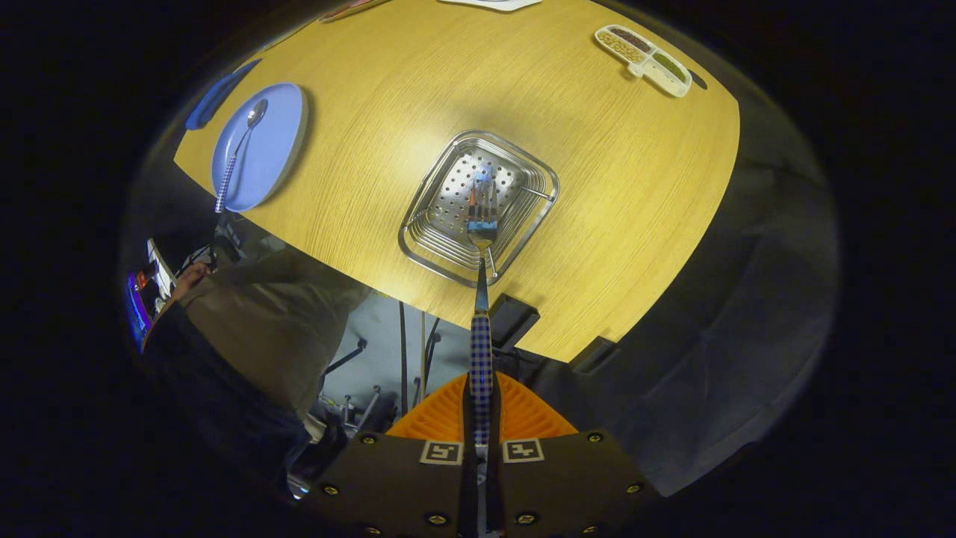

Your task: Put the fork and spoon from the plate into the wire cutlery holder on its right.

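Steel fork with checked blue handle [482,351]: clamped in our tongs [482,418], tines hanging over the square wire cutlery holder [478,205]. Step: depositing; next, lower and release. Matching spoon [240,149] waits on the round blue plate [280,142], wooden surface [597,187].

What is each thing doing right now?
fork: held by its checked handle, tines pointing down over the holder
gripper: fingers shut on the fork handle
wire cutlery holder: upright on the table, nothing lying in it yet
spoon: lying on the plate, handle past the rim
plate: flat on the table
snack tray: compartments filled
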`<state>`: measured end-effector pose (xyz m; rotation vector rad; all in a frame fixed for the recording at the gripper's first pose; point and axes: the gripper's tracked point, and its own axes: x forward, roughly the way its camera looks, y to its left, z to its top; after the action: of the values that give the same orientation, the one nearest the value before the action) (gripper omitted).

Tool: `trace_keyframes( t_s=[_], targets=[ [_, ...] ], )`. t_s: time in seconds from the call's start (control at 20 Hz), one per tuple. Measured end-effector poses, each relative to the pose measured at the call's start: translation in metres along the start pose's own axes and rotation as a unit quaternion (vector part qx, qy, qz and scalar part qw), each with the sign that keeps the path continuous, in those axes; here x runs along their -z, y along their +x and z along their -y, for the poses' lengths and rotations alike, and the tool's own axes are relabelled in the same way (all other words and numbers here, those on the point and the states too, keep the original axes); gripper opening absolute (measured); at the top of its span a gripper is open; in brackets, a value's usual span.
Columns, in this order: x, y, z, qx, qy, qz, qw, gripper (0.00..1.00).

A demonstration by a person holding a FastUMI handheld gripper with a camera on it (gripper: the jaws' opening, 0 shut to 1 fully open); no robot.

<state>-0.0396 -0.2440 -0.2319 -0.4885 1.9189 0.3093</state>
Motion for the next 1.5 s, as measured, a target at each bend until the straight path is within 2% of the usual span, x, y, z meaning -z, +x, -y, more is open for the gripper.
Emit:
trace_keyframes(
  t_s=[0.4, 0.8, 0.95, 1.25, 1.3, 1.35, 1.4, 1.45, 1.5],
  targets=[
    [-0.029, 0.010, 0.004, -0.016, 0.005, -0.042, 0.999, 0.05],
    [-0.034, 0.014, 0.004, -0.023, 0.021, -0.059, 0.998, 0.05],
    [-0.035, 0.013, 0.002, -0.022, 0.033, -0.052, 0.998, 0.12],
    [-0.033, -0.002, 0.007, -0.001, 0.044, -0.020, 0.999, 0.13],
    [-0.032, -0.005, 0.004, -0.007, 0.047, -0.012, 0.999, 0.14],
    [-0.032, -0.008, 0.000, -0.016, 0.051, -0.005, 0.999, 0.22],
    [-0.032, -0.009, -0.001, -0.019, 0.055, 0.004, 0.998, 0.22],
    [-0.031, -0.012, 0.000, -0.016, 0.059, 0.009, 0.998, 0.28],
    [-0.029, -0.013, 0.001, -0.012, 0.063, 0.013, 0.998, 0.29]
  ],
)
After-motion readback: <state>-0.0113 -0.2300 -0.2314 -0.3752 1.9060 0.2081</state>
